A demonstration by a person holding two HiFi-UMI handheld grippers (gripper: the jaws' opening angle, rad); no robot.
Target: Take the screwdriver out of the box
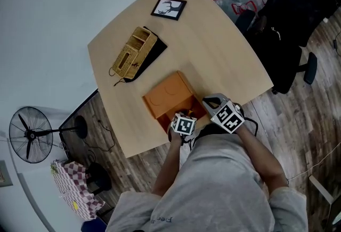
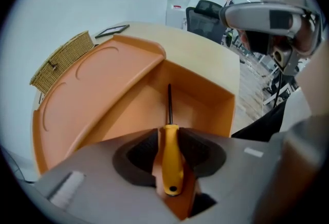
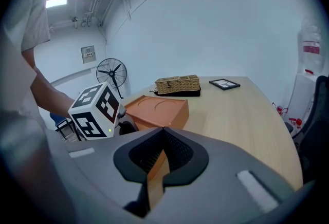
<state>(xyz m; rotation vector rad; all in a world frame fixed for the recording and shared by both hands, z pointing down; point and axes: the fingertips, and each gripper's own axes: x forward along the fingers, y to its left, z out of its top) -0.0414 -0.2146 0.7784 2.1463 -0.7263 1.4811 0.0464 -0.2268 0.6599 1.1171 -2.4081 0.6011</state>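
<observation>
The pale wooden counter [image 1: 213, 39] is carrying, near my edge, an orange box [image 1: 168, 95] standing open, its lid lying back toward the far side. A wicker basket [image 1: 133, 52] is sitting beyond the box, and a small picture frame [image 1: 169, 8] is lying farther still. My right tongs [image 3: 162, 153] are pinching the box's near wall edge. My left tongs [image 2: 169, 133] are reaching down into the open compartment and pinching the yellow handle of the screwdriver [image 2: 170, 156], whose dark shaft is pointing at the box's far wall, inside the box.
</observation>
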